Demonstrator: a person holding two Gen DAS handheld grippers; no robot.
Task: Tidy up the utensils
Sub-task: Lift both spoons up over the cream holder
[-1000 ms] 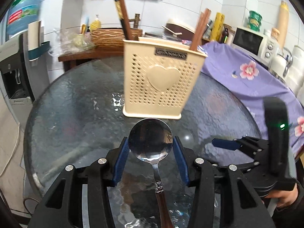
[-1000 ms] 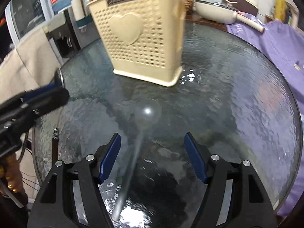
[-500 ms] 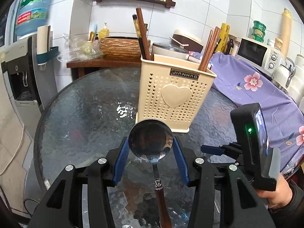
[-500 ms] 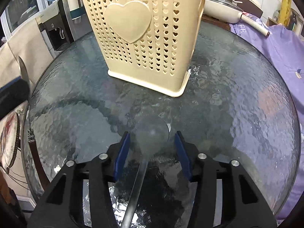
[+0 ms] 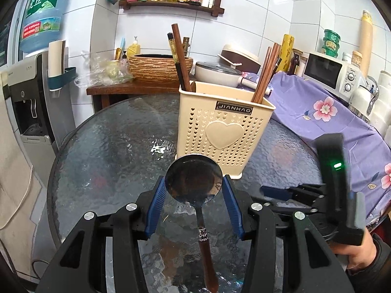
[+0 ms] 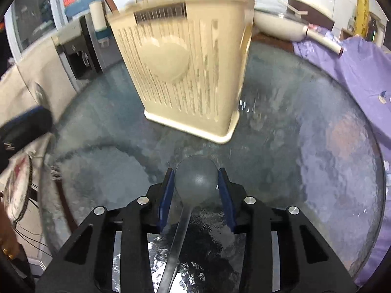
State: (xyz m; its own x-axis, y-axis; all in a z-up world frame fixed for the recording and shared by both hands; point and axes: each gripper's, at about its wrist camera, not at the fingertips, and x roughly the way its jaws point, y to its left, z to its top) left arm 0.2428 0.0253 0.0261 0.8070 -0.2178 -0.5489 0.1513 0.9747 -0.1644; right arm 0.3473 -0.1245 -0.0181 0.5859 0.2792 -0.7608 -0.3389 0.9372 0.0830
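Observation:
A cream perforated utensil holder (image 5: 224, 131) stands on the round glass table (image 5: 110, 151), with dark chopsticks (image 5: 179, 58) and brown chopsticks (image 5: 266, 73) upright in it. My left gripper (image 5: 193, 180) is shut on the bowl of a metal spoon (image 5: 194, 178); its wooden handle points back toward the camera. In the right wrist view my right gripper (image 6: 196, 171) is closing on a grey spoon (image 6: 196, 180), and both blue pads touch the bowl's sides. The holder (image 6: 185, 73) is just beyond it, blurred. The left gripper's finger (image 6: 24, 127) shows at the left edge.
A purple flowered cloth (image 5: 317, 112) covers a surface to the right of the table, with a microwave (image 5: 330, 73) behind it. A wooden side table (image 5: 132, 89) with a woven basket and a white pan is at the back. A water dispenser (image 5: 29, 97) is on the left.
My right gripper's jaws have closed from wide open onto the grey spoon's bowl. The holder now looks nearer and blurred in the right view. The left gripper still holds its spoon.

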